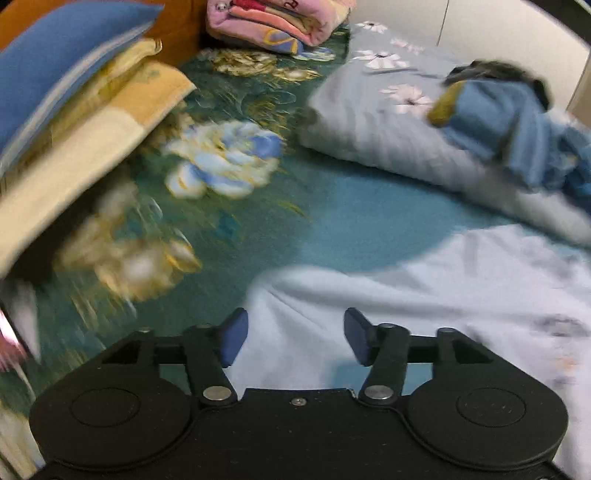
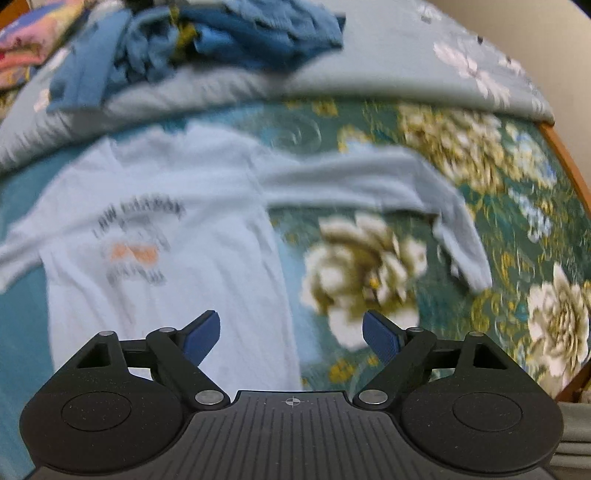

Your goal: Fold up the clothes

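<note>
left wrist view: the left gripper (image 1: 295,338) hangs over the near edge of a pale blue shirt (image 1: 424,295) spread on the green floral bedspread (image 1: 229,206). its jaws stand apart with nothing pinched, only shirt cloth showing below the gap. beyond the shirt lies a grey quilt (image 1: 369,122) with a heap of blue clothes (image 1: 509,125) on top. left of the shirt sit stacked pillows (image 1: 85,110); far past it, a pink folded pile (image 1: 273,22).

right wrist view: the right gripper (image 2: 291,336) has its jaws wide and empty, above the shirt's (image 2: 177,221) right side seam. the shirt lies flat, print up, one sleeve (image 2: 406,184) stretched right across the bedspread (image 2: 369,266). behind the shirt, the quilt (image 2: 369,74) carries the blue clothes (image 2: 207,40).
</note>
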Tool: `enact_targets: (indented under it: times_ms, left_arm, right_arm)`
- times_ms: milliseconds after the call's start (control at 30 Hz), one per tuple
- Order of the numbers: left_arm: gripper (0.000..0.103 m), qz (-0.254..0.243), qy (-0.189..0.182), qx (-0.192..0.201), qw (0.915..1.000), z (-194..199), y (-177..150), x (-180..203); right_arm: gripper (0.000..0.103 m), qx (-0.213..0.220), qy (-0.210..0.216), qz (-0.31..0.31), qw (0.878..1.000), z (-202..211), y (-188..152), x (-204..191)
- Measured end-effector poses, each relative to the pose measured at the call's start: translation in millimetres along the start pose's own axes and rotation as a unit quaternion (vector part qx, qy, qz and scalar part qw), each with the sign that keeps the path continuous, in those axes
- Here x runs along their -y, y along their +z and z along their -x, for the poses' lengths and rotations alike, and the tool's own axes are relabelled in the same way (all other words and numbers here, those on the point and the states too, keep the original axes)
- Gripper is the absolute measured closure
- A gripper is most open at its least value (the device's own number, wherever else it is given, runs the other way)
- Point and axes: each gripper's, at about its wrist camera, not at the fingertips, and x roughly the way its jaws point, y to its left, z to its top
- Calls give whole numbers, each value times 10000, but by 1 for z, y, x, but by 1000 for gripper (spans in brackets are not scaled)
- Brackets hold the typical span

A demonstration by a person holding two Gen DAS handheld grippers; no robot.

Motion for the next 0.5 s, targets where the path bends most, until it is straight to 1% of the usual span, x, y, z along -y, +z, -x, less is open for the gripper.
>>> enact_targets:
  times_ms: [67,133,200,233,333,400,433,467,500]
  left_arm:
    - [46,59,-432,-378,9983,11,-29,16]
    - [46,-204,-782,-713,9942,20,-62,38]
    - [46,-490,-999,-1041,9883,30,-99,63]
    - [46,-558,-1117,-1172,9852,35,-114,73]
    - [46,-569,-1365,-1476,9779,45,-155,98]
    - [46,-577,-1378,-1632,9752,48,-173,110]
    - [46,-606,-1331,-1679,9749,49,-180,115]
    - [46,-611,-1291,-1687,9753,50,-185,118]
    - [46,-590,-1258,-1675,9760,52,-188,120]
  right_arm:
    - [20,-364,35,-57,9993,-17,-18,10]
    - [21,-699,154,-155,9973,-33,-37,20]
    - [27,-1019,402,-221,9937,-48,-54,26]
    - [28,-1160,513,-252,9916,-53,-62,29]
    - [36,-1473,892,-329,9845,-66,-84,35]
    - [47,-1593,1150,-422,9796,-71,-95,38]
    - [50,-1618,1266,-425,9777,-73,-99,39]
    - [60,-1642,1376,-415,9759,-74,-102,39]
    - [80,-1666,1484,-406,9739,-75,-105,39]
